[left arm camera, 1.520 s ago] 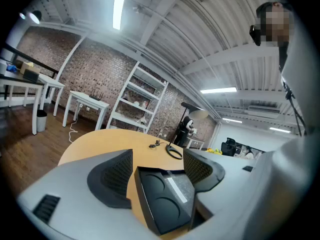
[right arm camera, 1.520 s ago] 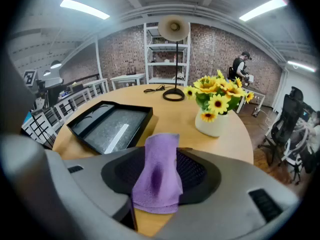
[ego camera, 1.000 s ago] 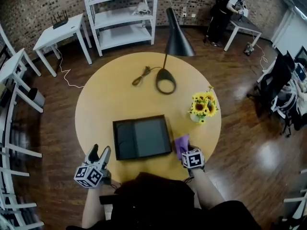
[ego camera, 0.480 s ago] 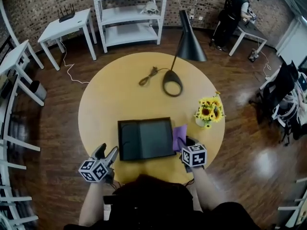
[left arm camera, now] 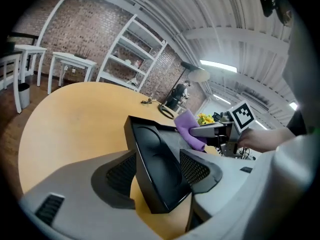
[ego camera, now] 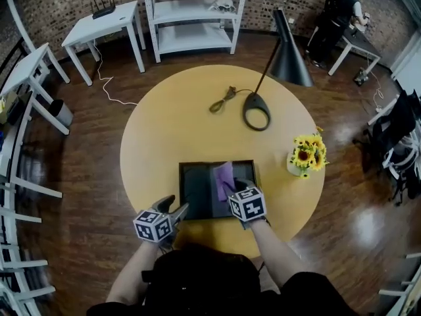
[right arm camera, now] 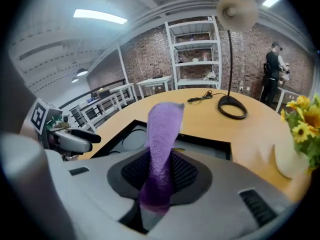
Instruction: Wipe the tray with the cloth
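Observation:
A black tray (ego camera: 197, 193) lies on the round yellow table (ego camera: 171, 130) near its front edge. My right gripper (ego camera: 231, 188) hangs over the tray's right half, shut on a purple cloth (ego camera: 223, 175) that stands up out of the jaws (right arm camera: 162, 134). My left gripper (ego camera: 176, 210) is at the tray's front left corner. In the left gripper view that corner (left arm camera: 155, 159) reaches in between the jaws, which have just been closing. I see no pad pressing on it.
A black lamp's base (ego camera: 256, 118) and its coiled cable (ego camera: 225, 99) lie at the back of the table. A vase of sunflowers (ego camera: 308, 153) stands right of the tray. White shelves (ego camera: 194, 12) and side tables stand beyond, and a person works at the far right.
My right gripper carried the purple cloth leftward, from beside the tray's right edge to above the tray. My left gripper moved in to the tray's front left corner.

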`<state>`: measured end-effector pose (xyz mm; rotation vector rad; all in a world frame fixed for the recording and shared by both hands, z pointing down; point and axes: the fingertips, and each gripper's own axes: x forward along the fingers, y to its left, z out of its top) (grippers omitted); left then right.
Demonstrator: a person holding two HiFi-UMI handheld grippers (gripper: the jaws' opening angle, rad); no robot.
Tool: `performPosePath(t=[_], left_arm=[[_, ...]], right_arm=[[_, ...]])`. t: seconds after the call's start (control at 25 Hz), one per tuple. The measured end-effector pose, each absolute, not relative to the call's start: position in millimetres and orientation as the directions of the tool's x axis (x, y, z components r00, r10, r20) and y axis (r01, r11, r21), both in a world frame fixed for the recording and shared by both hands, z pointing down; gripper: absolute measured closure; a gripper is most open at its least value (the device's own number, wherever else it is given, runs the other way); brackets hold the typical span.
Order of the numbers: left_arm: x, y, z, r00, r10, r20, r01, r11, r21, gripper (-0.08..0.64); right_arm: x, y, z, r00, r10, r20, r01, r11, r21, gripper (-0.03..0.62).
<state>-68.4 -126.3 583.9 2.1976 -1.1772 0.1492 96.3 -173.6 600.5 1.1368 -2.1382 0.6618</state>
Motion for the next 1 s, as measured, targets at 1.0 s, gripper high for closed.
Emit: performPosePath(t=[1.0], left_arm=[[-48,-107,627,0.695,-0.542,0.472,-0.719,-0.532,0.448,0.4]], right_arm=[[-29,-208,648,-0.387,-0.411,0.825,-0.864,0.475,-0.168,0.491]])
